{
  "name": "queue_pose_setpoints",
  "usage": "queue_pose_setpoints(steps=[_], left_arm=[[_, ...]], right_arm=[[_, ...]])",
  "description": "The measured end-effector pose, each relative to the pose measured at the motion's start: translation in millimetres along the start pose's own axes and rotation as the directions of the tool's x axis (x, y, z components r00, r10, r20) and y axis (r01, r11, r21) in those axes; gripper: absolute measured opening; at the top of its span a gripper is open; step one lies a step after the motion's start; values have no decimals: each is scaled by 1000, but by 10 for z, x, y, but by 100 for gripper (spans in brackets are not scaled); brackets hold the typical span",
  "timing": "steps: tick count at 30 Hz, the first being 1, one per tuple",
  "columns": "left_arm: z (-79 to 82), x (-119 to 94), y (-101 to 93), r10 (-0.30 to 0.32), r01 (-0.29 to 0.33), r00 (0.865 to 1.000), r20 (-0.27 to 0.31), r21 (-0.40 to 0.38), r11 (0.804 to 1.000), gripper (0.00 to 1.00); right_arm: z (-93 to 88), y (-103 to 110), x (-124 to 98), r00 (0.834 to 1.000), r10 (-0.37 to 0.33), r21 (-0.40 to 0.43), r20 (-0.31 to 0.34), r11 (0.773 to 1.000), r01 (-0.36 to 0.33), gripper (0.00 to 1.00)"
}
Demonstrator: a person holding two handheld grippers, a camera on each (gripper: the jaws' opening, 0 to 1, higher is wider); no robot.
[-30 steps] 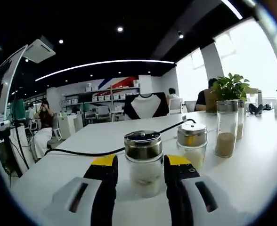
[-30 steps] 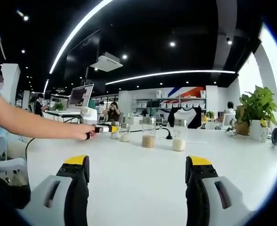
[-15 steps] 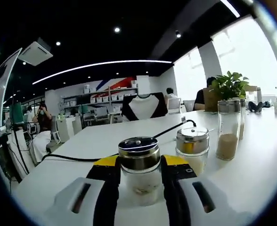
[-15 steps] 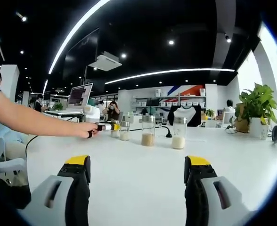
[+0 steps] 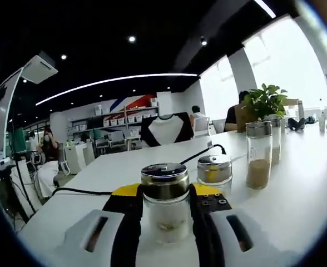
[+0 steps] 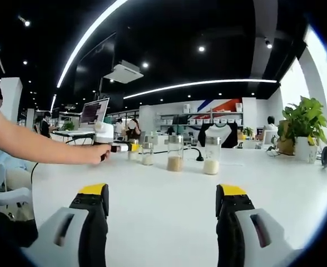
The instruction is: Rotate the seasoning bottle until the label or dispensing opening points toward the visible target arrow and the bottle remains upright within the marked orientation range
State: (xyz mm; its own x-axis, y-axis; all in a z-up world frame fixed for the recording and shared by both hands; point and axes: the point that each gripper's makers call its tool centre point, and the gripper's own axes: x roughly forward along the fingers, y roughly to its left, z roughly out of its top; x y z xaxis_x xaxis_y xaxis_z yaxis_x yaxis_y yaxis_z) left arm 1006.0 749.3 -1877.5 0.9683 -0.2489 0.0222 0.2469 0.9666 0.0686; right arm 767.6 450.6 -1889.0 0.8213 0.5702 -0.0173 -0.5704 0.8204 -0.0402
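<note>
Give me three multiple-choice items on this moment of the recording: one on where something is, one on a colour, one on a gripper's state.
1. Where is the short seasoning bottle with the metal cap?
A. Between the left gripper's jaws
B. Beside the potted plant
C. On the shelves at the back

2. What colour are the tips of the right gripper?
A. Red
B. Yellow
C. Green

3. How does the right gripper stand?
A. Shut on a jar
B. Shut on a cable
C. Open, with nothing between its jaws

Answers: 1 A, since in the left gripper view the jaws of the left gripper press on both sides of the bottle. 2 B, since both jaw tips show yellow pads in the right gripper view. 3 C, since the jaws stand wide apart over the bare white table.
</note>
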Motion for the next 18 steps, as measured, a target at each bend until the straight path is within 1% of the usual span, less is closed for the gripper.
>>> queue_pose_setpoints(steps=[2,4,6,8,10,12,13,15,17,18], left_arm=[[15,-50,-34,-14,14,1000,-6,3,1000,35],[64,-104,-119,-37,37,999,5,52,998,35],[79,-128,-163,-54,54,999,3,69,996,35],[123,-196,-248,-83,82,996,12,62,995,35],[142,-235,-306,-98,97,995,14,60,994,34],[147,-284,-403,-136,135,991,5,92,987,34],[138,-321,-478,-166,166,986,-8,107,980,34],[141,-373,-553,-188,189,982,-13,101,977,34],[152,-447,-659,-225,225,974,-17,91,970,34],[170,-487,-713,-239,240,971,-11,68,968,34]], right_arm=[[2,11,5,1000,2,2,2,1000,-2,79],[-6,32,16,1000,4,7,0,1000,-4,79],[-11,48,23,1000,7,8,0,1000,-7,78],[-18,83,34,1000,12,8,-2,1000,-12,78],[-18,104,40,1000,17,5,-3,1000,-17,78],[-18,135,47,1000,26,4,-4,1000,-26,78],[-17,152,50,1000,29,3,-3,1000,-29,78],[-12,169,57,999,33,3,-1,999,-33,78],[-9,186,62,999,36,5,1,999,-36,78],[-6,199,67,999,38,4,2,999,-38,78]])
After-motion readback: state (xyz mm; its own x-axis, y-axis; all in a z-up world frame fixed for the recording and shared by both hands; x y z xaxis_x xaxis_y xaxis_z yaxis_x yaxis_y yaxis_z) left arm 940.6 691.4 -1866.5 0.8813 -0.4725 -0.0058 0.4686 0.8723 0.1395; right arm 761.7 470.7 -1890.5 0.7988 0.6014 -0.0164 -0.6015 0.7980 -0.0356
